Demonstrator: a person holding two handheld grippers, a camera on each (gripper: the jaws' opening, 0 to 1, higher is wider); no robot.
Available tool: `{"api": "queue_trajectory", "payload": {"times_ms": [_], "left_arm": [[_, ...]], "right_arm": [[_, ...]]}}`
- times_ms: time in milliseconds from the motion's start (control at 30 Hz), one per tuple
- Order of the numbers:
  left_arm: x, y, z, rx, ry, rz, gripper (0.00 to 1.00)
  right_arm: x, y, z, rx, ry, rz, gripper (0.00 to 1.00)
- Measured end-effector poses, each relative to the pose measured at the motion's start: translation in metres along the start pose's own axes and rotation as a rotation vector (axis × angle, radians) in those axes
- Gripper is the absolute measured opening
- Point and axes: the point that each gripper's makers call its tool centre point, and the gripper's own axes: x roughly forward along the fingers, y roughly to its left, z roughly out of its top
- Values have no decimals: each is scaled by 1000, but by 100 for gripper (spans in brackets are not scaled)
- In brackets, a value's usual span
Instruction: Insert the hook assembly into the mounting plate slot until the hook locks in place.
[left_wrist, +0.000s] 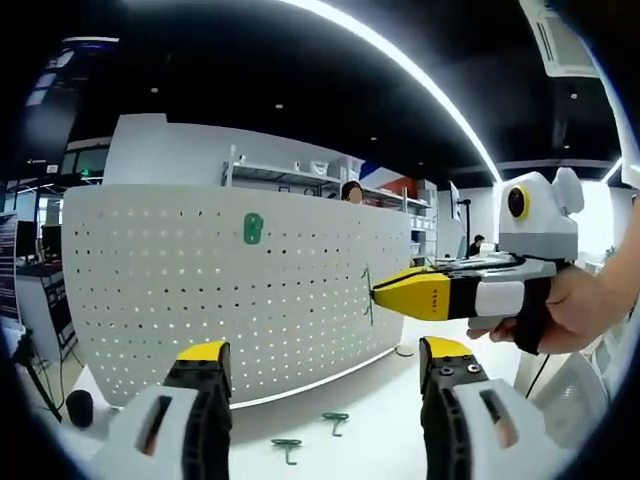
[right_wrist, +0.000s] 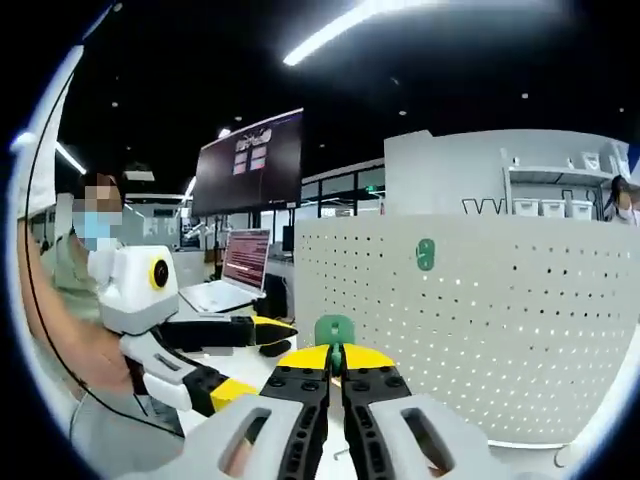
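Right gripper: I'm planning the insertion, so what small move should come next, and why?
Probably ease the right gripper forward into the pegboard. Its jaws are shut on a green hook, whose tip already sits at the perforated face.

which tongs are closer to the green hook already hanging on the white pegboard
Right. The right tongs reach the white perforated pegboard, to one side of and lower than the green plastic hook, clamping another green hook. The left tongs sit open, back from the board.

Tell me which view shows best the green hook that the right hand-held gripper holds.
The left gripper view: the hook shows from the side at the right hand-held gripper tip, against the pegboard. The right gripper view shows just its green top above shut jaws.
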Motion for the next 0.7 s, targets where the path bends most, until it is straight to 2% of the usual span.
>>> {"api": "queue_trajectory", "payload": {"times_ms": [200,433,700], "left_arm": [[-1,2,0,1,-5,1,78],[-4,11,-2,-4,-6,16,77],[-11,21,-7,-5,-7,32,77]], "right_arm": [[3,-9,6,30,-13,-32,0],[12,-29,14,73,-19,-95,1],[25,-53,29,79,-32,-164,1]]}}
